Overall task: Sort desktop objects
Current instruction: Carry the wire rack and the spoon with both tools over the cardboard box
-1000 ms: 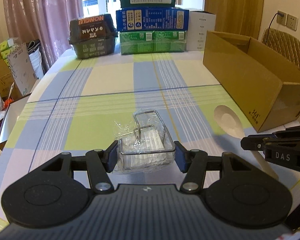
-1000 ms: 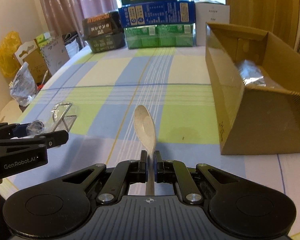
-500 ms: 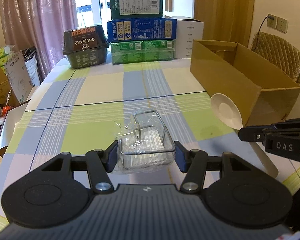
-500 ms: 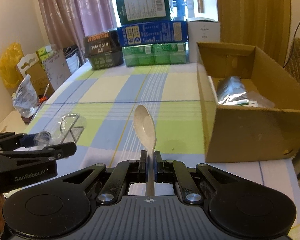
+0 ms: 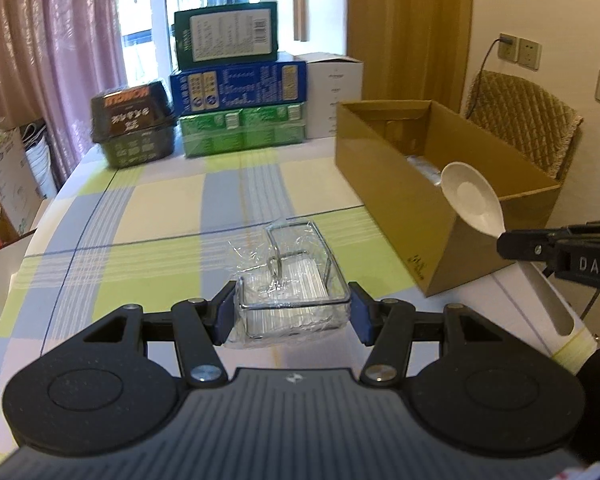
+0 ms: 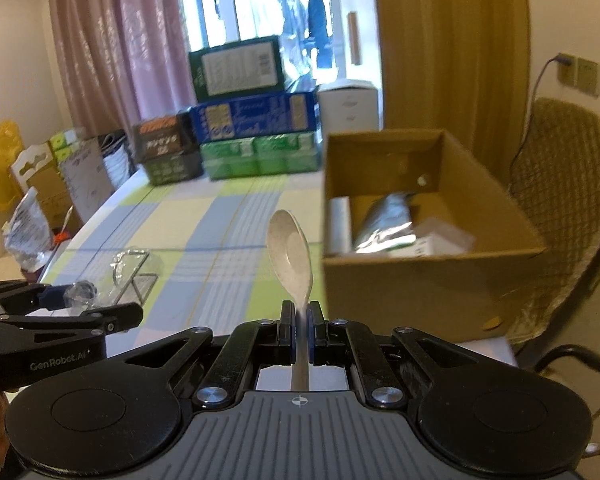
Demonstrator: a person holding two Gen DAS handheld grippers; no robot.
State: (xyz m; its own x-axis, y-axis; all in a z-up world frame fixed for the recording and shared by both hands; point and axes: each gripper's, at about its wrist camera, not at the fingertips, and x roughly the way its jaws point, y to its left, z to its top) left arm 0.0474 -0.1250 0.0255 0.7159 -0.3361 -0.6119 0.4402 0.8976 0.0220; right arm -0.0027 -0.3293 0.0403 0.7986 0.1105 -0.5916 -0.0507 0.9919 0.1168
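My left gripper [image 5: 293,314] is shut on a plastic-wrapped wire rack [image 5: 290,280], held above the checked tablecloth [image 5: 148,216]. The rack [image 6: 130,276] and the left gripper [image 6: 80,312] also show low on the left in the right wrist view. My right gripper [image 6: 299,328] is shut on the handle of a beige spoon [image 6: 290,252], bowl upright. In the left wrist view the spoon [image 5: 470,200] hangs over the near corner of the open cardboard box [image 5: 404,216], with the right gripper [image 5: 556,250] beside it. The box [image 6: 412,292] holds a silver packet [image 6: 386,224] and other packages.
Stacked green, blue and white cartons [image 5: 236,92] and a dark container [image 5: 134,124] line the table's far edge. A quilted chair [image 6: 568,200] stands right of the box. Bags and boxes [image 6: 40,188] sit off the table's left side.
Both grippers have risen with their loads. The spoon has moved up and right, from over the table to the box's near corner. The box's inside has come into view.
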